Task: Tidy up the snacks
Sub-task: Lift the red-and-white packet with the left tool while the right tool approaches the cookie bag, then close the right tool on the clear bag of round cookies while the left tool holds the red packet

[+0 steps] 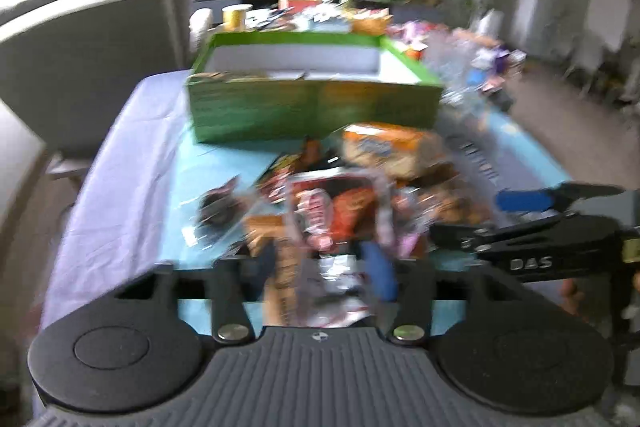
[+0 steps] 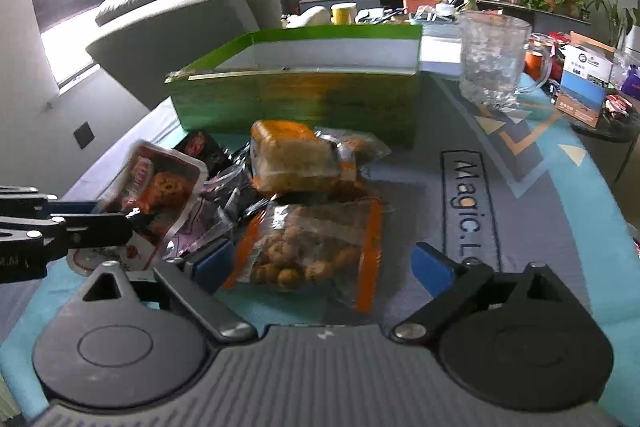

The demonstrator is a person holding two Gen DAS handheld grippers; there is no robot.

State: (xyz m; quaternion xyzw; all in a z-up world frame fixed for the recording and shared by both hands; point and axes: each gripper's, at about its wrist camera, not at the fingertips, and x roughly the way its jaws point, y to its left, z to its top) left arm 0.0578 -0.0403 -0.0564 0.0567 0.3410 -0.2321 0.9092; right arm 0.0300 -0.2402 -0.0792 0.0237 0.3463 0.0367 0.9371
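A pile of snack packets lies on the blue mat in front of an open green box. A red-and-white packet stands tilted between the fingers of my left gripper; blur hides whether the pads press on it. The left wrist view shows that packet filling the gap of the left gripper. My right gripper is open around a clear bag of round brown snacks, its pads apart from the bag. An orange cake packet lies behind it.
Dark small packets sit in the pile's left part. A glass mug stands right of the green box, and a small carton further right. A grey sofa runs along the table's left side. Clutter and plants fill the back.
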